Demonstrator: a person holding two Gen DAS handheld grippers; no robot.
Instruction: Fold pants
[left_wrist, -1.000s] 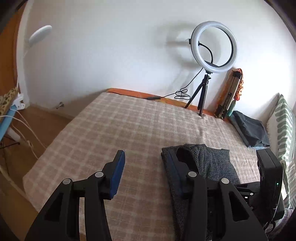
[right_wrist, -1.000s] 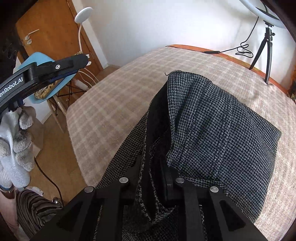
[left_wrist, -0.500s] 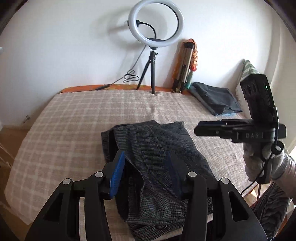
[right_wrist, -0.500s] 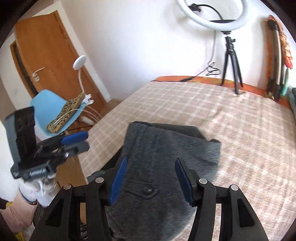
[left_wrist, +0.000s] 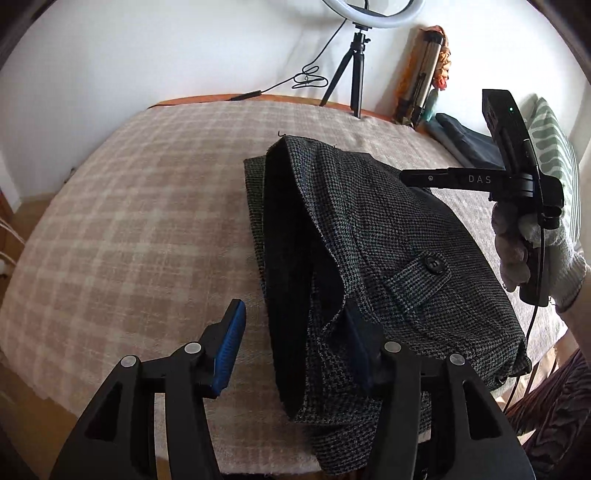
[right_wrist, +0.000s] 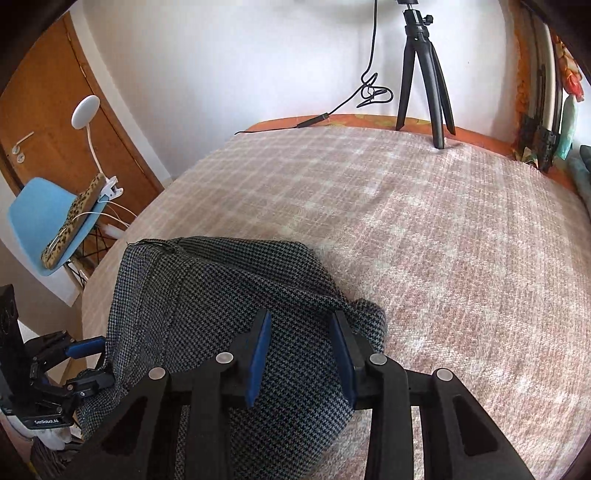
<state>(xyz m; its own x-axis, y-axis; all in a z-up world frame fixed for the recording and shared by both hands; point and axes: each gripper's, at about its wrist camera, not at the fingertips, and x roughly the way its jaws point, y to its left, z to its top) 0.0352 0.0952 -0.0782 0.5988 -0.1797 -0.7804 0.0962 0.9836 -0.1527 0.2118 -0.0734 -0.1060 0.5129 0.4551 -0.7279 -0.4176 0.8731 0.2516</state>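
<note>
The dark grey houndstooth pants (left_wrist: 388, 236) lie folded in a bundle on the checked bedspread (left_wrist: 147, 206) near the bed's front edge. A buttoned pocket flap faces up. My left gripper (left_wrist: 291, 332) is open at the bundle's near left edge, its right finger against the cloth, its left finger over bare bedspread. It also shows in the right wrist view (right_wrist: 86, 360). My right gripper (right_wrist: 300, 343) is open just above the pants (right_wrist: 221, 295), its fingers either side of a cloth ridge. It also shows in the left wrist view (left_wrist: 410, 177), over the bundle's right side.
A ring-light tripod (right_wrist: 424, 70) stands at the bed's far edge with its cable (right_wrist: 369, 88). Folded dark clothes (left_wrist: 465, 140) and a striped pillow (left_wrist: 554, 147) lie at the right. A blue chair (right_wrist: 48, 221) stands left of the bed by a wooden door (right_wrist: 40, 122).
My right gripper let go of the pants and now hovers low over the bundle. My left gripper swung from the bare bedspread to the bundle's left edge and closed in on it.
</note>
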